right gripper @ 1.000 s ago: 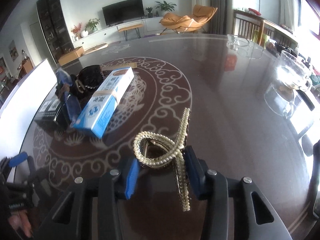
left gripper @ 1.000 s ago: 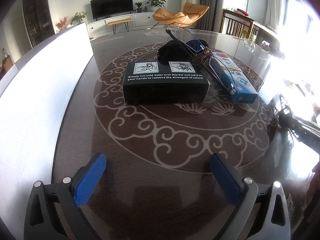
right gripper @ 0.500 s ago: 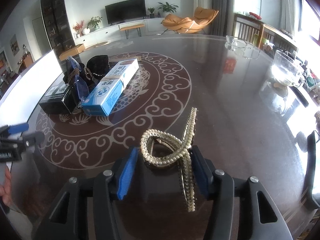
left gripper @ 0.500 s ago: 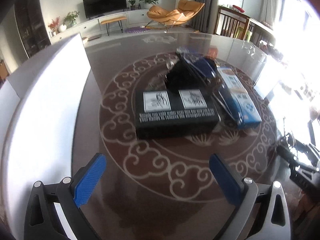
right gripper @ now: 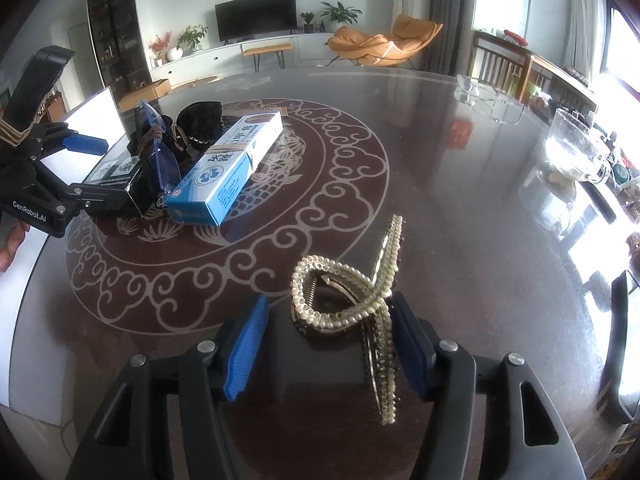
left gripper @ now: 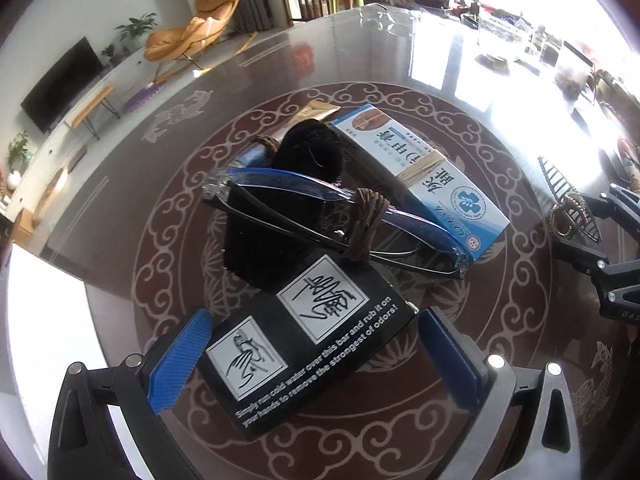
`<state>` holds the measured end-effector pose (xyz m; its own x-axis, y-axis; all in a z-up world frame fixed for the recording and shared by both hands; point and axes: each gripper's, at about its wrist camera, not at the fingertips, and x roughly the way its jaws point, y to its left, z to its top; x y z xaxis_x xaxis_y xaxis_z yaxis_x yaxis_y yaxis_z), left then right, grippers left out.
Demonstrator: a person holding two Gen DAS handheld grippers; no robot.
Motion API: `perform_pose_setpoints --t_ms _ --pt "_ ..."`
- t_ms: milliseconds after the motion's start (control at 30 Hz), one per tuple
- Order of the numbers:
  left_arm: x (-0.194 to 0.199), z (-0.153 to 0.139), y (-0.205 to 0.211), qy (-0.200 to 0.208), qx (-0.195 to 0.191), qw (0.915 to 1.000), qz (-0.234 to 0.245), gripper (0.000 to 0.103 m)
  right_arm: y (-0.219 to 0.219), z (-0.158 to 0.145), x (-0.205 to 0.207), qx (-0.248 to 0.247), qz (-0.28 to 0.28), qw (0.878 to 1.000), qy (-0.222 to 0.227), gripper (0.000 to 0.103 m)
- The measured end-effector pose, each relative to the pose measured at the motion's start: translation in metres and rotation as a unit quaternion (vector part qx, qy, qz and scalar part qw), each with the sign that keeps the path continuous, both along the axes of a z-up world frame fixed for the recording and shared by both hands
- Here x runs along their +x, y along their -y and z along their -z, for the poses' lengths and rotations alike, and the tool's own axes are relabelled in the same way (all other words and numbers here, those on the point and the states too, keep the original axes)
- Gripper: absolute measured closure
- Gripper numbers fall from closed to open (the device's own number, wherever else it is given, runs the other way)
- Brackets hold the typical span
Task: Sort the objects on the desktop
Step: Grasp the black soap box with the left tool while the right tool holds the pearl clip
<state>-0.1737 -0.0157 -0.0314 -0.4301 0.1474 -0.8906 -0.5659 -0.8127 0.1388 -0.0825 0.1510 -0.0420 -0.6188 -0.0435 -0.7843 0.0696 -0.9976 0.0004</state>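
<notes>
Indoors, glossy scroll-patterned table (right gripper: 460, 200), perhaps glass-topped; left tool (left gripper: 316, 354) spread, right tool (right gripper: 328, 338) spread around pearl clip (right gripper: 352, 300).

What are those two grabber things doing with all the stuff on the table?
Someone is sorting things on the dark patterned table. The left gripper is open, its blue fingers on either side of the black box, ready to close on it. The right gripper is open around the pearl hair clip, with a gap on the left finger's side. Blue glasses and a blue and white box lie behind the black box.
</notes>
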Motion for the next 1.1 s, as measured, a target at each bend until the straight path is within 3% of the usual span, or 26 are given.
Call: perform_pose_setpoints --t_ms 267,533,833,967,1100 --pt "-0.008 0.012 -0.020 -0.014 -0.019 0.9996 0.017 0.000 -0.001 -0.001 0.000 -0.007 0.000 1.000 -0.001 0.041" --pt "0.002 0.011 -0.016 -0.019 -0.012 0.9996 -0.019 0.000 -0.001 -0.001 0.000 -0.010 -0.001 1.000 -0.001 0.041" --pt "0.032 0.010 -0.024 0.022 -0.021 0.9995 0.010 0.000 -0.002 -0.001 0.000 -0.014 -0.002 1.000 -0.002 0.041" --pt "0.047 0.016 -0.021 0.102 0.012 0.9944 0.023 0.000 -0.002 -0.002 0.001 -0.018 -0.002 1.000 -0.002 0.041" --pt "0.056 0.012 -0.024 0.093 -0.012 0.9952 0.028 0.000 -0.003 -0.001 0.001 -0.021 -0.002 1.000 -0.003 0.041"
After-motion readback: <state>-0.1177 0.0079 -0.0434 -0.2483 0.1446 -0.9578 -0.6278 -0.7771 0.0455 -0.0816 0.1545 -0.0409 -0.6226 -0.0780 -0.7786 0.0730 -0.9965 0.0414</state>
